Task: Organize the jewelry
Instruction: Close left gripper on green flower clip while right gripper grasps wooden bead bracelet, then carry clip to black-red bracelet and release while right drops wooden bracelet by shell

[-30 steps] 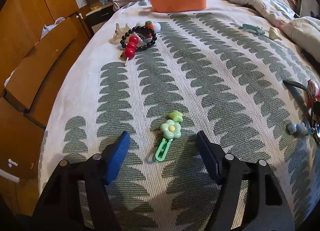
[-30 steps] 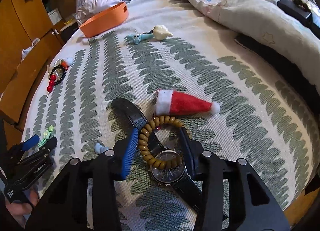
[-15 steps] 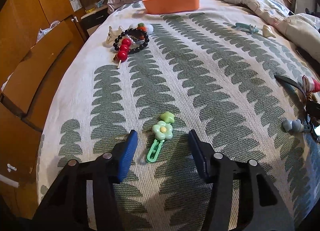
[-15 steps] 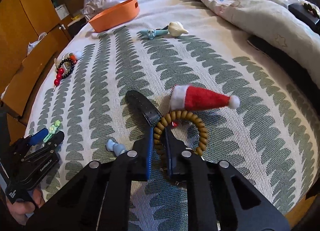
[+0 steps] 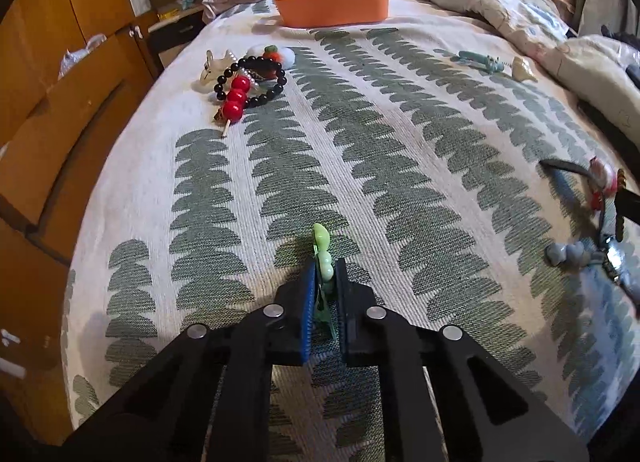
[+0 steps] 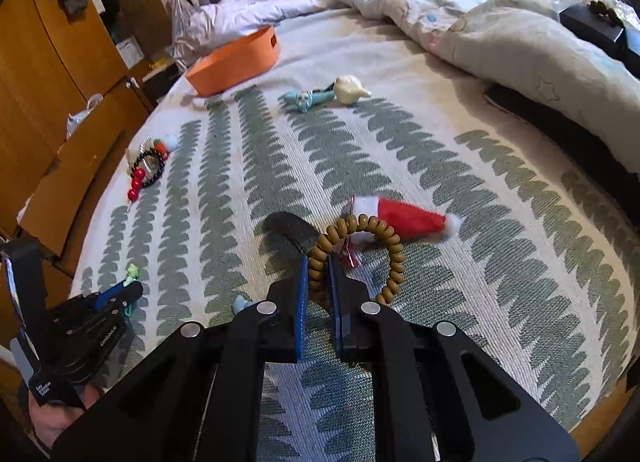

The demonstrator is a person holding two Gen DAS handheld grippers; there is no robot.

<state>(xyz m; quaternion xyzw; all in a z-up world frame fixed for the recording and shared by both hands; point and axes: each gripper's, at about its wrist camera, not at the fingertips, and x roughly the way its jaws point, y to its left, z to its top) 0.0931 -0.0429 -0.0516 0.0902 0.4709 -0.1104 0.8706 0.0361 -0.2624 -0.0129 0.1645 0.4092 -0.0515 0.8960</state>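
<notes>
1. Here the left gripper [image 5: 324, 274] has just been closing; its jaws are now clenched on the green flower hair clip [image 5: 323, 262], turned on edge above the leaf-patterned bedspread [image 5: 400, 122].
2. The right gripper [image 6: 318, 270] pinches the brown coil bracelet [image 6: 394, 250] (its loop stands free to the right), just beside the small red Santa hat [image 6: 404, 216] and a black watch strap [image 6: 294, 232].
3. Farther up the bed sit the orange tray [image 6: 236, 62], a black bead bracelet [image 5: 260, 96] with red beads [image 5: 236, 98], a teal clip [image 6: 306, 99] and a cream shell [image 6: 350, 90].
</notes>
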